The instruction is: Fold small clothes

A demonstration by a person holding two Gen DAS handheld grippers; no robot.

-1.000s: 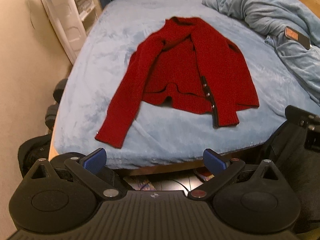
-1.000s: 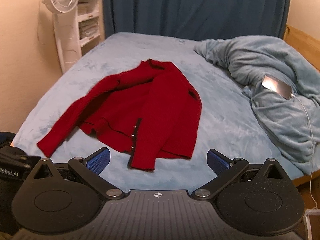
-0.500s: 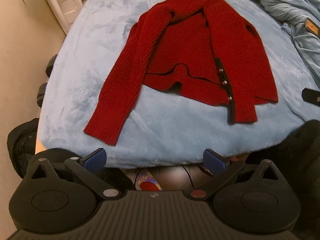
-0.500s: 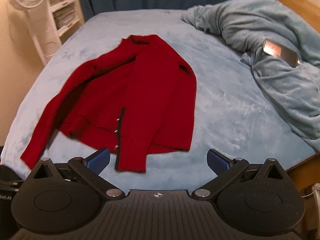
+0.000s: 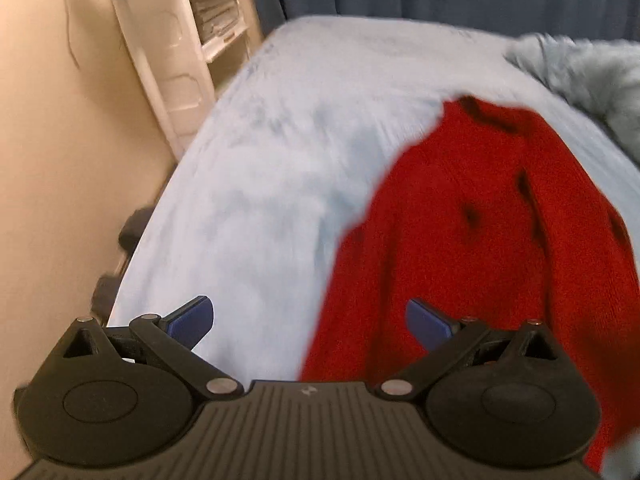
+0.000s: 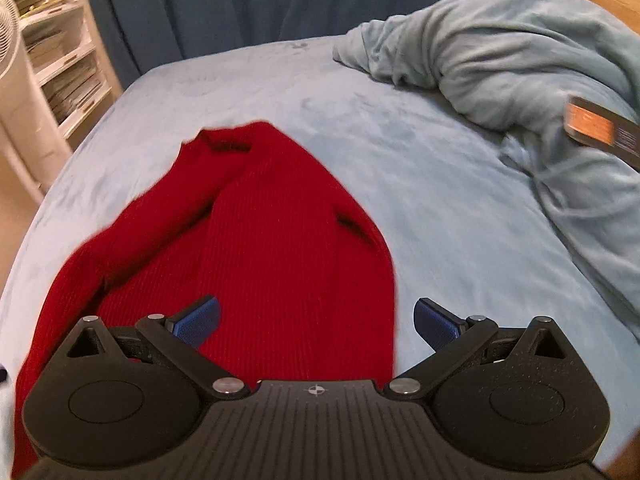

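On the pale blue plush bed cover (image 6: 432, 184), your red cardigan (image 6: 288, 264) lies spread out, a ribbed knit with its neckline pointing toward the far end of the bed and one sleeve trailing down the left edge of your right wrist view. Your right gripper (image 6: 316, 320) hovers low over the lower part of the garment, its blue-padded fingers (image 6: 198, 318) spread wide with nothing between them; the left pad sits over the knit, the right over bare cover just beside the cardigan's edge. Your left gripper (image 5: 310, 318) is likewise wide apart and empty, over the garment's left side, its right pad above red wool and its left pad above the fleecy cover. A rumpled grey-blue blanket (image 6: 520, 60) heaps up at the right, with a flat dark phone (image 6: 600, 130) resting on it. Dark blue curtains (image 6: 240, 4) hang behind, and a white shelf unit (image 5: 192, 52) stands at the left; the left wrist view is motion-blurred.
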